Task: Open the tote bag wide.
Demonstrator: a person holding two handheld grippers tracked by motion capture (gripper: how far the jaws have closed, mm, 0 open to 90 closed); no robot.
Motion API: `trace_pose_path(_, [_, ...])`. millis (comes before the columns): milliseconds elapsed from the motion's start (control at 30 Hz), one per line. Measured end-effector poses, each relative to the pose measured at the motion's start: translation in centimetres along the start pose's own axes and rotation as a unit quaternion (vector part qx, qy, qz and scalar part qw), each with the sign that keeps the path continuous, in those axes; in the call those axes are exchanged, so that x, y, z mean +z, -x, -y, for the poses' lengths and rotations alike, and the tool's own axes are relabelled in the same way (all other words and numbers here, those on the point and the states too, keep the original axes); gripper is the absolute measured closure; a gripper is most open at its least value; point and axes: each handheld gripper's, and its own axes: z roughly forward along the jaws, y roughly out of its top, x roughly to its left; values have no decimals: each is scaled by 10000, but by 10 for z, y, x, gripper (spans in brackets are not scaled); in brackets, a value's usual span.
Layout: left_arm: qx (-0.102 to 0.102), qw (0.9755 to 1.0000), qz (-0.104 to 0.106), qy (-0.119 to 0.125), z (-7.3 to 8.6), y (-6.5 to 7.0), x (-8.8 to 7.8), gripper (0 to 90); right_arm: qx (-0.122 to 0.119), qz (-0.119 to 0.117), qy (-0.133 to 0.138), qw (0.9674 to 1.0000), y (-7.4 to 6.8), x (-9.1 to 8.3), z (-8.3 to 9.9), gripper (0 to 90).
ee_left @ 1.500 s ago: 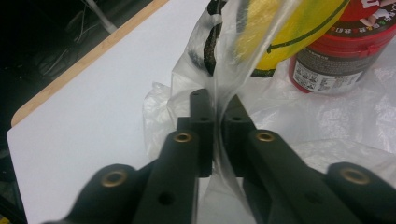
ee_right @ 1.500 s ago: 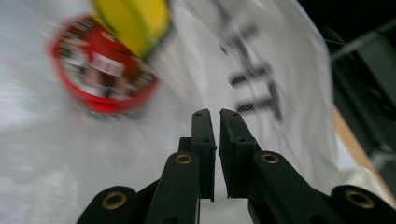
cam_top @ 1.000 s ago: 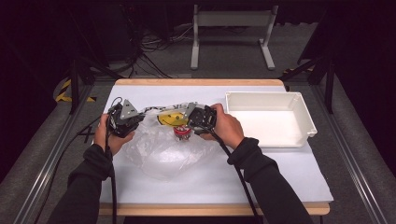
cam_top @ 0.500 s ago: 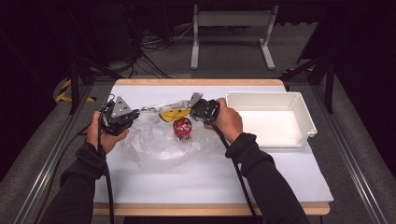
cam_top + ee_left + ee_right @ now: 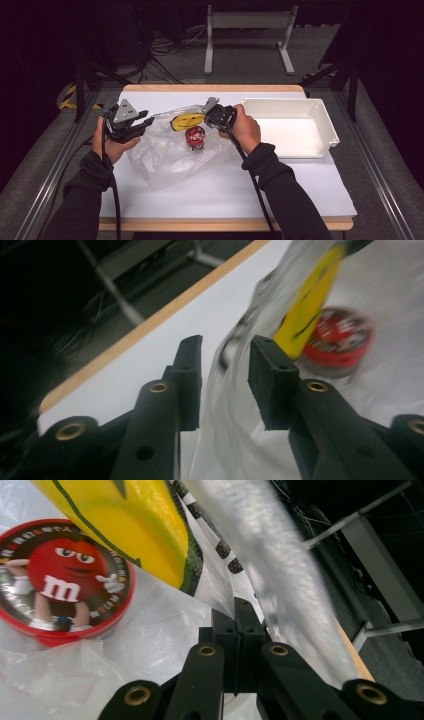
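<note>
I count one clear bag (image 5: 172, 155) on the bench (image 5: 225, 195), with one red tin (image 5: 195, 138) and one yellow packet (image 5: 186, 120) at it. One white tray (image 5: 320, 125) sits to the right. I have two tongs: left (image 5: 146, 123) and right (image 5: 209, 116), and two hands on them.

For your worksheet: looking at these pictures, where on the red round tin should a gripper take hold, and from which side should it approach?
Grip the red tin across its low side wall, coming straight down from above. It lies flat, lid up, on the clear plastic bag, so the rim is the only narrow part two jaws could span. The yellow packet crowds its far side, so probably set the jaws left and right.
</note>
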Motion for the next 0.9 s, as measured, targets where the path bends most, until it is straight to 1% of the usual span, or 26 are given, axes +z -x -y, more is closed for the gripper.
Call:
trace_pose_path(33, [63,9998,102,177,-7,8,-3,654,0,0,0,10000,0,0,0,900])
trace_pose_path(67, [113,9994,203,270,-9,12,-5,636,-13,-38,-31,10000,-1,0,-1,900])
trace_pose_path(133, [252,9981,425,366,-14,22,-7,633,-2,-35,-65,10000,-2,1,-1,900])
trace_pose_path(200, [411,9956,709,449,-17,33,-8,659,32,-39,-91,9999,-1,1,0,900])
trace_pose_path(233, [512,9939,869,436,-18,39,-8,693,12,-48,-95,9999,0,1,0,900])
trace_pose_path(267, [512,9939,869,436,-18,39,-8,737,12,-48,-95,9999,0,1,0,900])
trace_pose_path(300, [663,9888,1258,458,-18,49,-8,737,-1,-43,-98,9999,1,1,0,900])
trace_pose_path(333, [745,9875,1323,431,-17,54,-7,783,48,-14,-104,9999,1,0,1,900])
trace_pose_path(367, [841,9861,1401,298,-16,60,-5,808,64,-6,-111,9999,2,0,1,900])
trace_pose_path(400, [952,9850,1436,125,-14,66,0,825,95,-38,-101,9999,2,0,2,900])
trace_pose_path(433, [1062,9835,1459,-86,-12,71,5,835,111,-47,-96,9999,3,-1,2,900])
trace_pose_path(467, [1108,9824,1463,-346,-9,74,12,836,128,-40,-90,9999,3,-1,3,900])
trace_pose_path(500, [1154,9815,1436,-527,-6,76,18,837,142,-66,-99,9998,3,-2,3,900])
trace_pose_path(533, [1182,9805,1354,-798,-2,76,27,838,159,-80,-72,9998,4,-2,4,900])
trace_pose_path(567, [1202,9799,1245,-988,2,76,33,833,164,-115,-31,9998,5,-3,5,900])
trace_pose_path(600, [1233,9795,1078,-1172,5,75,39,817,178,-138,-9,9997,5,-5,5,900])
trace_pose_path(633, [1179,9791,955,-1355,9,72,45,802,177,-169,2,9997,5,-5,6,900])
trace_pose_path(667, [1126,9792,913,-1419,11,69,48,793,158,-231,-17,9996,6,-7,7,900])
trace_pose_path(700, [1028,9800,871,-1464,13,65,50,782,173,-277,-1,9995,5,-7,7,900])
trace_pose_path(733, [990,9799,795,-1541,16,60,52,777,112,-374,40,9992,5,-7,8,891])
trace_pose_path(767, [963,9802,756,-1555,18,57,53,772,77,-391,60,9992,5,-8,9,870])
trace_pose_path(800, [914,9802,739,-1591,20,52,54,773,94,-383,65,9992,5,-8,10,847])
trace_pose_path(833, [900,9804,697,-1610,21,50,55,772,72,-566,113,9983,4,-8,11,787])
trace_pose_path(867, [875,9806,666,-1624,22,49,56,772,77,-664,118,9977,2,-9,11,760])
trace_pose_path(900, [824,9814,652,-1607,23,47,56,772,11,-663,148,9977,0,-10,11,737])
